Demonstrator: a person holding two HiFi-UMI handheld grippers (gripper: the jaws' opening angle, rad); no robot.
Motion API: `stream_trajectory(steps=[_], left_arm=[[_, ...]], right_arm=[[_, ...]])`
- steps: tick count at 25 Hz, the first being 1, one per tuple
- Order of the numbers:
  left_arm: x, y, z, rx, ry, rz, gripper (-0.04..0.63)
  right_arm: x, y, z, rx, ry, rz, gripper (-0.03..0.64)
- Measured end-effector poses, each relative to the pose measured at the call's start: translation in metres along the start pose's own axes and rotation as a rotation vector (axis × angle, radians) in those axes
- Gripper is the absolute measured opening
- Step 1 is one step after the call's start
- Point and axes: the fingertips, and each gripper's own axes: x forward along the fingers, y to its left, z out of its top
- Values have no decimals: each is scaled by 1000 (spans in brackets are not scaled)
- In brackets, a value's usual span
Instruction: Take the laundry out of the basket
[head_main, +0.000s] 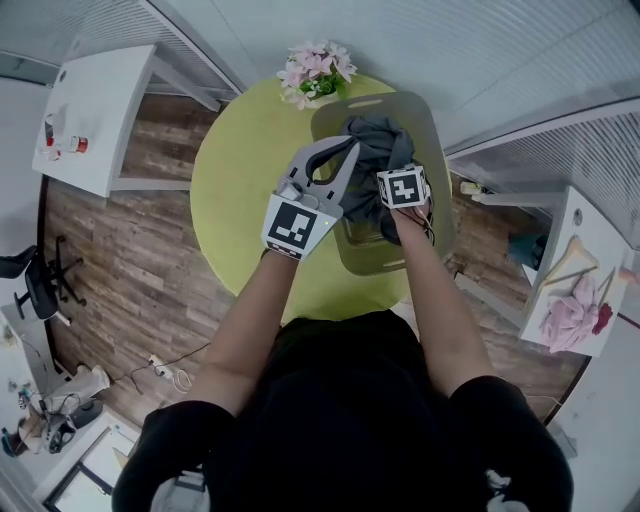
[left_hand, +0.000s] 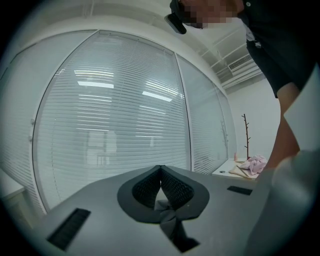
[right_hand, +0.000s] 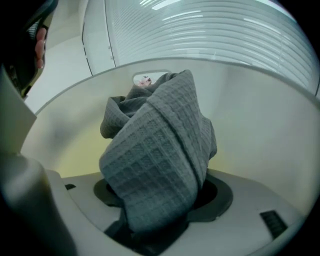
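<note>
Grey towel (right_hand: 160, 150) bunched lengthwise along right tongs (head_main: 392, 170) gripping it in basket (right_hand: 260, 125); left tongs (left_hand: 161, 172) closed

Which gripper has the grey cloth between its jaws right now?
The right gripper: the grey cloth bunches up between its jaws inside the basket. The left gripper has its jaws together on nothing, aimed at the window blinds.

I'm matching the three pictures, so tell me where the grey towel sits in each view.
Head view: grey towel upper centre, in the basket.
Left gripper view: only a dark twist low between the shut jaws, seemingly its corner.
Right gripper view: fills the centre, bunched between the jaws.
Shared landmark: window blinds.
</note>
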Motion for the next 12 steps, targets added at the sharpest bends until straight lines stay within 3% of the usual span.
stream_trajectory(steps=[12], left_arm=[[-49,-10,18,22,-24,20,9]], right_arm=[[-80,27,23,-117,-69,31,344]])
